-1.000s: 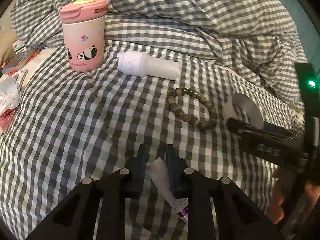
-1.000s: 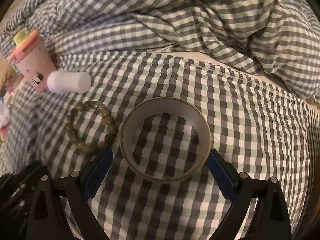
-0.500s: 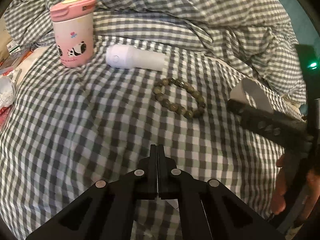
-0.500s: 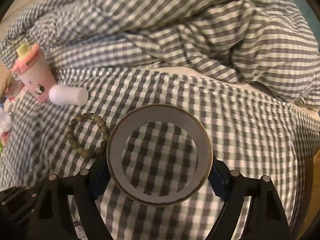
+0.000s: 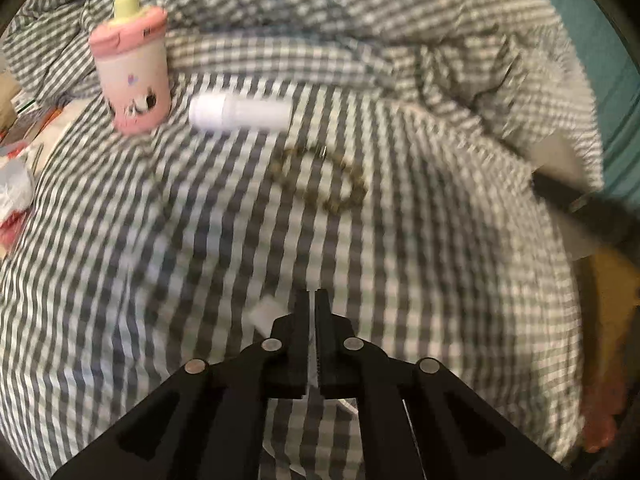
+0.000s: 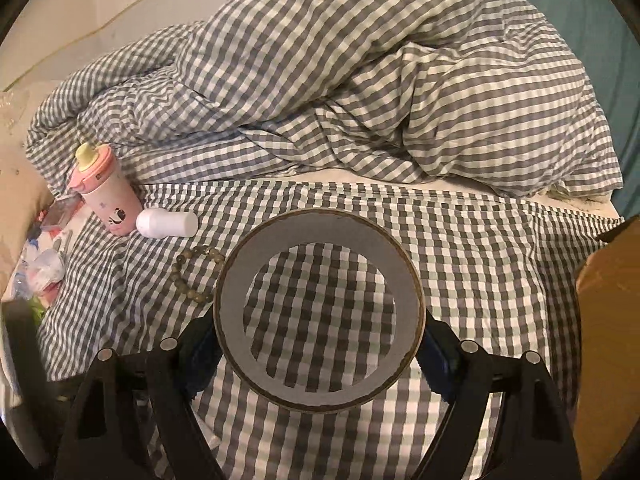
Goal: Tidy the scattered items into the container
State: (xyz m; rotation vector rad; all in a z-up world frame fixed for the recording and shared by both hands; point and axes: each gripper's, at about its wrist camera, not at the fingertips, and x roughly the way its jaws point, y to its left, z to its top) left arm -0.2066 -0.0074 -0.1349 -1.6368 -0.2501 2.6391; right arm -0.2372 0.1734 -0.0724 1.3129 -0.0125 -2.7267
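Right tongs (image 6: 320, 354) grip a tape roll (image 6: 320, 312) across its width, blue-padded tips pressed to its outer rim at 9 and 3 o'clock; the roll sits face-on to the lens, lifted clear of the bed (image 6: 480, 264), a flat grey cardboard ring with a thin dark edge, checks showing through its hole. Left tongs (image 5: 311, 300) nearly closed and easing open, a thin slit between the black ribbed tips; a small white tube (image 5: 264, 314) lies just at their 9 o'clock on the sheet, its far end hidden under the tongs; cannot tell if the pads touch it. Bead bracelet (image 5: 324, 178), round olive-brown beads in a loose loop, lies at 12 o'clock from the left tongs, well apart; in the right view it is partly hidden behind the roll. White smooth cylinder (image 5: 240, 113) on its side at 11 o'clock, just beside an upright pink cup (image 5: 130, 68) with panda print and pale yellow spout. Grey-white gingham duvet (image 6: 360, 80) bunched beyond. Left view motion-blurred; clutter at the left edge (image 5: 16, 176) unreadable; a brown shape (image 6: 608, 340) cut off at 3 o'clock
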